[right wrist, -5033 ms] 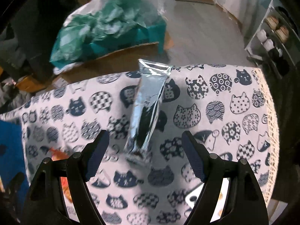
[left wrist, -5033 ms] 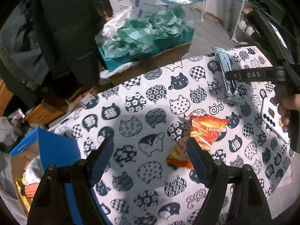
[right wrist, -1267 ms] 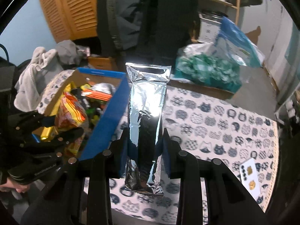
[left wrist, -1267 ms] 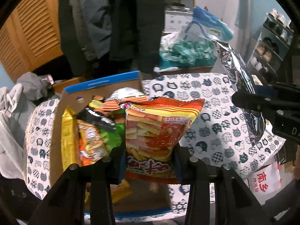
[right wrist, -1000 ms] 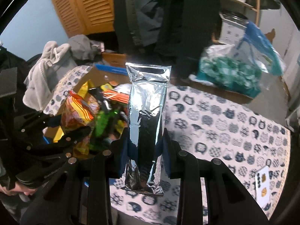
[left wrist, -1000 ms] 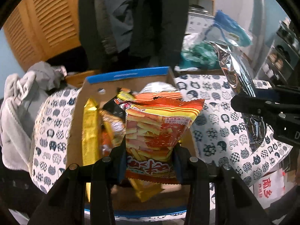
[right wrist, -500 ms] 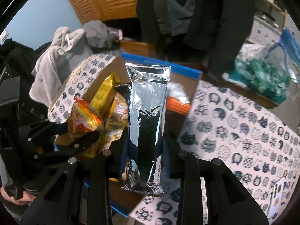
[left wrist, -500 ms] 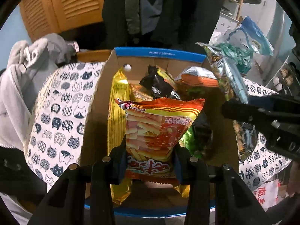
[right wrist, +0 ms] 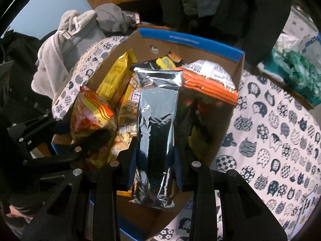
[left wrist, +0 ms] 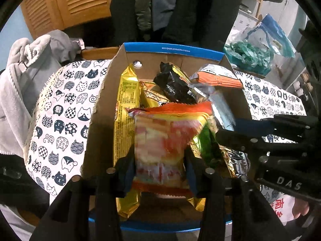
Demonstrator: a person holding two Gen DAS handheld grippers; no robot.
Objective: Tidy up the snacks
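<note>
My left gripper (left wrist: 159,160) is shut on an orange and yellow snack bag (left wrist: 164,140), blurred, held over the open cardboard box (left wrist: 174,52) with a blue rim. The box holds several snack packs, among them a yellow pack (left wrist: 124,108) and a black pack (left wrist: 172,84). My right gripper (right wrist: 155,156) is shut on a tall silver foil pack (right wrist: 157,120), upright over the same box (right wrist: 190,40). In the right wrist view the left gripper (right wrist: 66,140) with the orange bag (right wrist: 90,112) is at the left. In the left wrist view the right gripper (left wrist: 276,136) is at the right.
The box stands on a table with a cat-print cloth (left wrist: 64,108). A grey garment (left wrist: 22,84) lies at the left. Dark coats (left wrist: 180,8) hang behind. A carton of teal bags (left wrist: 248,56) sits at the back right. An orange and white pack (right wrist: 208,80) leans on the box's right wall.
Both grippers have come lower and closer over the box with their packs. The silver pack now hangs inside the box's outline, and the orange bag shows motion blur.
</note>
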